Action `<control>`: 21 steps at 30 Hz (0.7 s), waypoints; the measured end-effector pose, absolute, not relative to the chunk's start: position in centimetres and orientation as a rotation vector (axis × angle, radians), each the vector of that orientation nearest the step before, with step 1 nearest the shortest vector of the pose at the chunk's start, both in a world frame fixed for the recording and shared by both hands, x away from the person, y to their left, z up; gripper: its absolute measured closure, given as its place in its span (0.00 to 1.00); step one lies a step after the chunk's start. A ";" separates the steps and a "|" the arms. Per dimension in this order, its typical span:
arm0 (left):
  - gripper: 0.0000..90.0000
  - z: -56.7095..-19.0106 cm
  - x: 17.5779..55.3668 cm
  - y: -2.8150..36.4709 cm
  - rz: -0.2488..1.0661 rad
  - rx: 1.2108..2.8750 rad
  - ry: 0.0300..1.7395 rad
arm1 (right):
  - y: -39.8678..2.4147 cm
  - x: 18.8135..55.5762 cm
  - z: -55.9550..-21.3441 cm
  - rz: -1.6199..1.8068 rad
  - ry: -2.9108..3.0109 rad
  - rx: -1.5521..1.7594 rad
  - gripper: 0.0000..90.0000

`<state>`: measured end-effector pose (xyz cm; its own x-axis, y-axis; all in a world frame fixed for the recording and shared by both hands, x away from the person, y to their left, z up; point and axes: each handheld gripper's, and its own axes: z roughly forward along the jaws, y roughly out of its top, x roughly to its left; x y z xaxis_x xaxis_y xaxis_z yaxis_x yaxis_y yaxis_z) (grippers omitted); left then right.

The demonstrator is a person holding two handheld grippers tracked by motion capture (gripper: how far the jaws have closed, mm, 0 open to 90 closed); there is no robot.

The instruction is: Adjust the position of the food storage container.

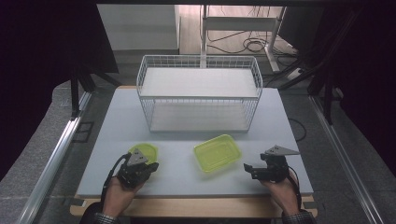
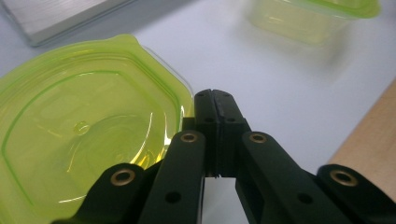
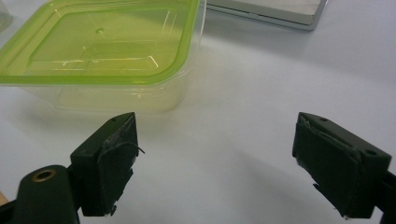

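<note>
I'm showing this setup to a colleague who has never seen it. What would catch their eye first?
Probably the two bright yellow-green plastic pieces on the pale table: a rectangular lidded container near the middle front, and a smaller rounded container at front left. Behind them stands a white wire basket. The left hand-held gripper is shut just beside the rounded container, while the right hand-held gripper sits open, facing the rectangular one.

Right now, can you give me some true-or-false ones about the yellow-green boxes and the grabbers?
1. The left gripper is shut with nothing in it. True.
2. The right gripper is squeezing the rectangular container. False: its jaws stand wide open, short of the container.
3. The lid lies flat on the table. True.
4. The rectangular container sits inside the wire basket. False: it sits on the table in front of it.
</note>
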<state>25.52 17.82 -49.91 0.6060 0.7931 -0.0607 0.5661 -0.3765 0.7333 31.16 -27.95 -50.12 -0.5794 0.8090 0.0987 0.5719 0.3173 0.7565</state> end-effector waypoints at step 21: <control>1.00 -50.5 28.5 22.0 0.433 2.034 1.166 | -27.7 31.1 -50.0 1.158 2.276 1.260 0.19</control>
